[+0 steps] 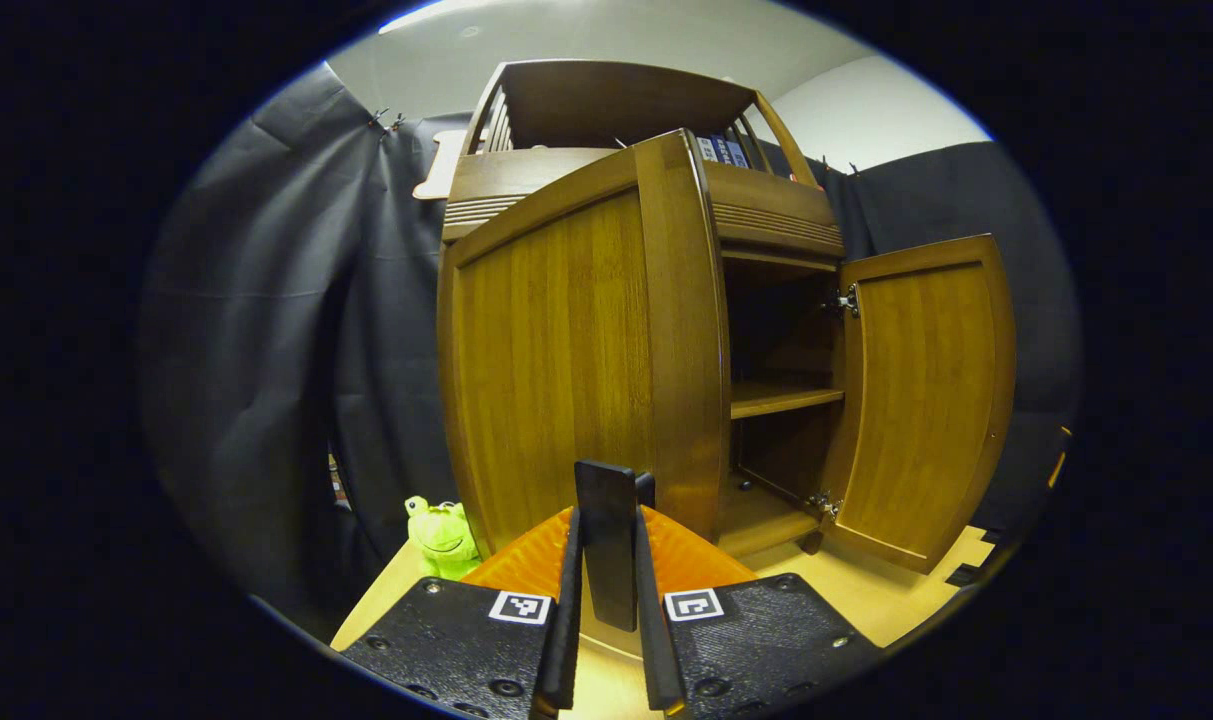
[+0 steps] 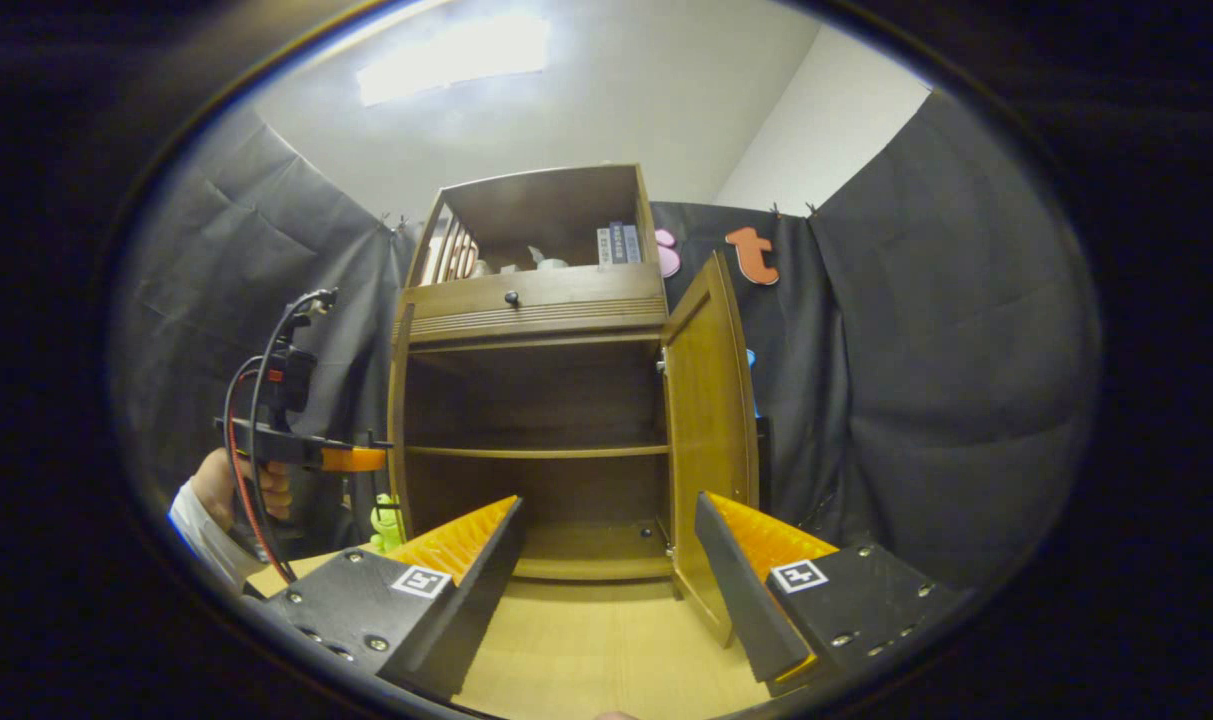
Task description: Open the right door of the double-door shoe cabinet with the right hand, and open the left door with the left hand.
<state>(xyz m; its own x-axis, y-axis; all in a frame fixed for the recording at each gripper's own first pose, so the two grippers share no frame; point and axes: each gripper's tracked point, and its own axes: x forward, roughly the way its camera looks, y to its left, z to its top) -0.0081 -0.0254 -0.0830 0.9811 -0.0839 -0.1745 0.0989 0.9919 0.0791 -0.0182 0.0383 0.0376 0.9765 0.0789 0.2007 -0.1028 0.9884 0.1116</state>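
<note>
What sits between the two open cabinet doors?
Left gripper view: between the left door and right door lies the open cabinet interior, with a shelf across it and nothing visible on it.

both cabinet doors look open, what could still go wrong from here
1. The left gripper looks shut on a dark handle at the left door; pulling away without opening could yank the door or shift the cabinet.
2. The green frog toy sits near the left door's foot; a wider swing might knock it.
3. The right gripper is open before the right door and could bump it.
</note>
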